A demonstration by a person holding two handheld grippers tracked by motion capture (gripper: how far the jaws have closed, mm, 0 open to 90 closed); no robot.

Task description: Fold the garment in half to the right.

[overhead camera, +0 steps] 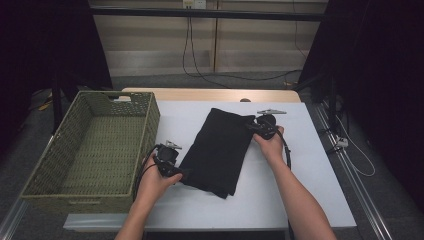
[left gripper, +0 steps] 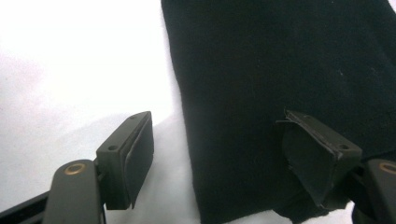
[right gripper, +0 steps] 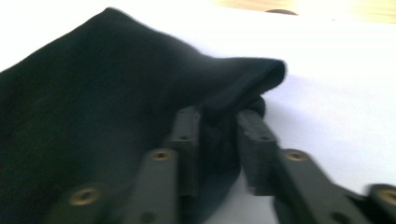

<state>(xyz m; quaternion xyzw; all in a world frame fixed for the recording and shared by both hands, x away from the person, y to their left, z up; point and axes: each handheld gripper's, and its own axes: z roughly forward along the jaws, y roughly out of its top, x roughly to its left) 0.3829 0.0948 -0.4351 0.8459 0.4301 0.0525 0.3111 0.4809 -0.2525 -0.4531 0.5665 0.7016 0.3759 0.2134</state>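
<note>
A folded black cloth (overhead camera: 217, 150) lies on the white table (overhead camera: 305, 150), running from near left to far right. My left gripper (overhead camera: 179, 173) is at the cloth's near left corner. In the left gripper view its jaws stand open (left gripper: 217, 121), one over the bare table and the other over the cloth (left gripper: 280, 70). My right gripper (overhead camera: 251, 126) is at the far right corner. In the right gripper view its jaws (right gripper: 217, 116) are parted, with a raised fold of the cloth (right gripper: 93, 93) lying between them.
A green woven basket (overhead camera: 145, 135) stands at the table's left, next to my left hand. A wooden strip (overhead camera: 210, 95) runs along the table's far edge. Cables hang over the floor behind it.
</note>
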